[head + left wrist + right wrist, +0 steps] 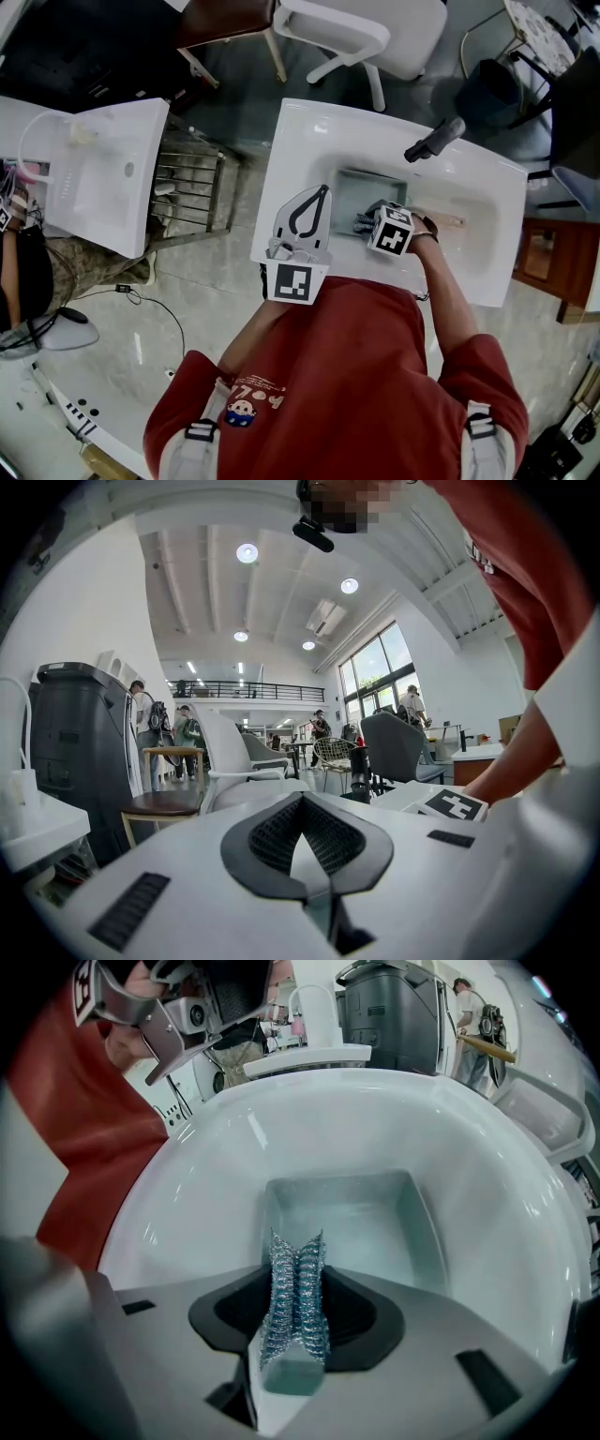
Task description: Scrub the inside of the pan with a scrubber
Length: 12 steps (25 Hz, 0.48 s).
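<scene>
A rectangular grey-green pan (pixel 361 186) lies in the white sink (pixel 305 131); in the right gripper view the pan (pixel 352 1218) sits just beyond the jaws. My right gripper (pixel 366 223) reaches into the basin over the pan's near edge and is shut on a bluish steel-wool scrubber (pixel 295 1297), which is squeezed upright between the pads. The scrubber (pixel 363 223) shows as a dark tuft in the head view. My left gripper (pixel 322 191) hovers over the sink's left rim, apart from the pan. Its jaws (pixel 300 803) meet at the tips with nothing between them.
A black faucet (pixel 434 139) stands at the sink's far rim. A pale wooden piece (pixel 450 220) lies in the basin right of my hand. A second white basin (pixel 103 169) and a wire rack (pixel 187 187) stand to the left, a white chair (pixel 366 33) behind.
</scene>
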Tool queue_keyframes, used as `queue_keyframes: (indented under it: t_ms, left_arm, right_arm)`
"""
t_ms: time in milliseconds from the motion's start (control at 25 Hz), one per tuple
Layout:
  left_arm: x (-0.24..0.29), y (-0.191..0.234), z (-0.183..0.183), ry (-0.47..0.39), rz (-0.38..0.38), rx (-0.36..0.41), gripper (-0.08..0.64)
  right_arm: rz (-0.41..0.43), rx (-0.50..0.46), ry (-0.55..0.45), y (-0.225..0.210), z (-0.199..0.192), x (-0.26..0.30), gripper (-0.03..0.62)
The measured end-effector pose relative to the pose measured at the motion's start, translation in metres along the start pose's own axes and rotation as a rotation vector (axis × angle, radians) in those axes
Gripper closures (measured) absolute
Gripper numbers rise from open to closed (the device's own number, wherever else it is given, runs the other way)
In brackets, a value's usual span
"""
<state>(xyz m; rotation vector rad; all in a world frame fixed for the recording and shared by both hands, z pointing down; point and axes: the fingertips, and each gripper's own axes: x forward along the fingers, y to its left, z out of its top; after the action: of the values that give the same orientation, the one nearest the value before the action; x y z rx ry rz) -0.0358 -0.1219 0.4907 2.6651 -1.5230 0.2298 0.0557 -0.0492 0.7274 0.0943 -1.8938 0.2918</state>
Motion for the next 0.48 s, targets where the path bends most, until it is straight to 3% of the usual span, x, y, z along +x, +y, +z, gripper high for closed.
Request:
queue_keyframes:
  t_ms: [280,480]
  left_arm:
    - [0.000,0.001,-0.002,0.002,0.003,-0.001,0.552]
    - [0.000,0.000,-0.002,0.003,0.001,-0.005,0.552]
  right_arm:
    - [-0.038,-0.018,-0.006,-0.007,0.000,0.000,0.416]
    - [-0.125,-0.062,0.004,-0.024,0.003,0.000,0.411]
